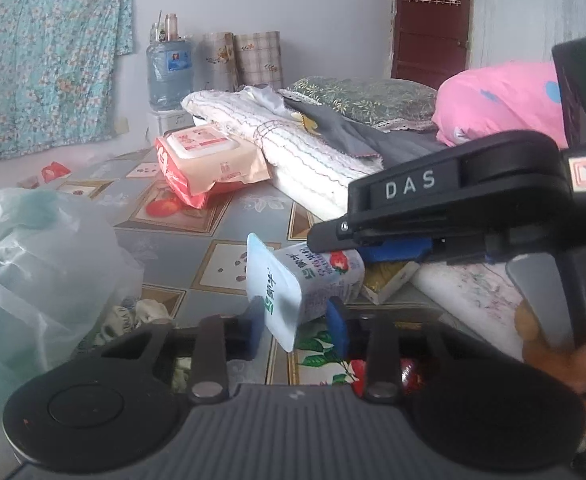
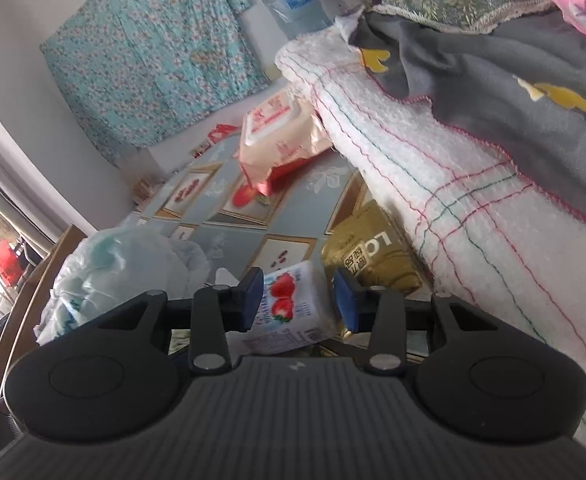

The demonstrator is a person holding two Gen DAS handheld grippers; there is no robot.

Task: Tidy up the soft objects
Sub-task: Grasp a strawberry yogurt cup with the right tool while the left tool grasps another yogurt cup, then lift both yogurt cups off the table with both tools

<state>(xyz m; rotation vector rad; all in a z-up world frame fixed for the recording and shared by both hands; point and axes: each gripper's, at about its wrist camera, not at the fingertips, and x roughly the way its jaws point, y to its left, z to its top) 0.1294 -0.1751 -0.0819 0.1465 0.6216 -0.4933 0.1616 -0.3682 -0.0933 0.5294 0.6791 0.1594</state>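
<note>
Lying on its side on the patterned bench (image 1: pixel 229 216), the tissue pack (image 1: pixel 313 284) sat between both tongs. The left tongs (image 1: pixel 297 322) were clamped on its sealed end. The right tongs (image 2: pixel 299 294) straddled its other end, the left pad touching, the right pad seemingly just clear. A gold packet (image 2: pixel 377 256) lay beside it, against the folded white blanket (image 2: pixel 473 200).

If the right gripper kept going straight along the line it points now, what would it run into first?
The right gripper already has the strawberry-printed tissue pack between its fingers, so that comes first. Beyond it, probably the patterned bed sheet, though depth is unclear.
</note>
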